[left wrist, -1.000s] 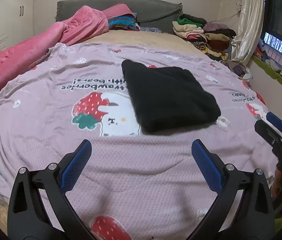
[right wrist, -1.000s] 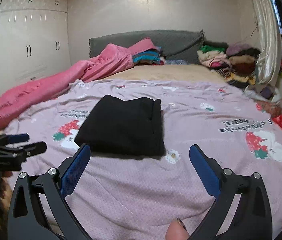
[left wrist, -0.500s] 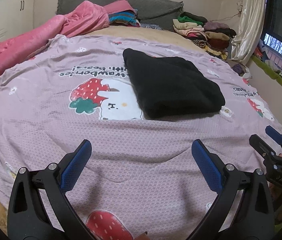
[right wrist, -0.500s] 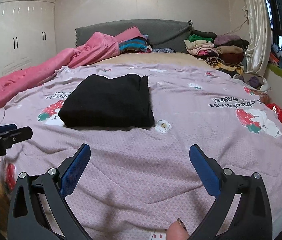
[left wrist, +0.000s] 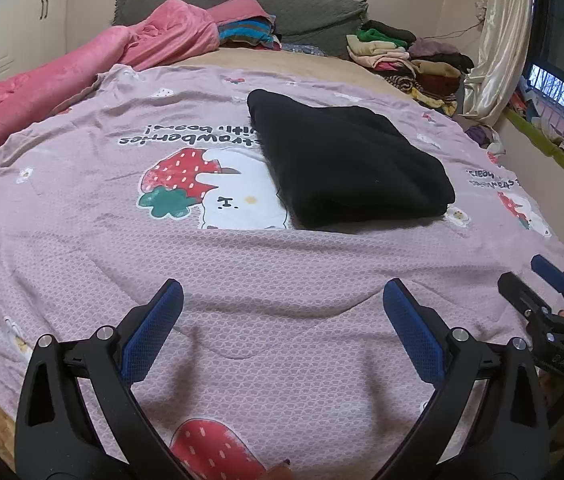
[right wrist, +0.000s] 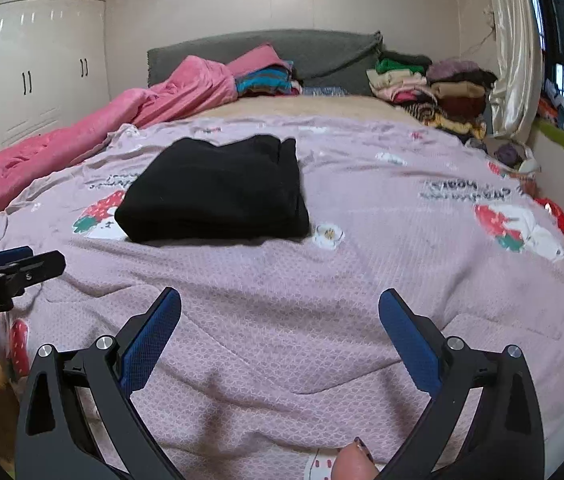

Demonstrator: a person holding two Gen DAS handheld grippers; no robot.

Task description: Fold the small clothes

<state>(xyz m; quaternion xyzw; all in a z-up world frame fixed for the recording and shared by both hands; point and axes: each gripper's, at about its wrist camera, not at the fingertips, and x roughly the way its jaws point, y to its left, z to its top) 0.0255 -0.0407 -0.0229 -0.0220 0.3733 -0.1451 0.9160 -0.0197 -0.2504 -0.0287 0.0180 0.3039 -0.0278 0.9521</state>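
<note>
A black garment (left wrist: 346,164) lies folded into a thick rectangle on the pink strawberry-print bedspread (left wrist: 242,280); it also shows in the right wrist view (right wrist: 218,196). My left gripper (left wrist: 282,304) is open and empty, held over the bedspread near the bed's front edge, well short of the garment. My right gripper (right wrist: 280,312) is open and empty too, likewise near the front edge. Each gripper shows at the edge of the other's view, the right one (left wrist: 538,292) and the left one (right wrist: 14,264).
A pink blanket (left wrist: 82,80) lies bunched along the bed's left side. Folded clothes (left wrist: 410,56) are stacked at the far right by the grey headboard (left wrist: 302,8). A curtain and window (left wrist: 542,60) stand on the right, white wardrobes (right wrist: 22,80) on the left.
Both grippers have drawn back from the folded garment toward the front of the bed and sunk lower. The garment has not moved. Both stay open.
</note>
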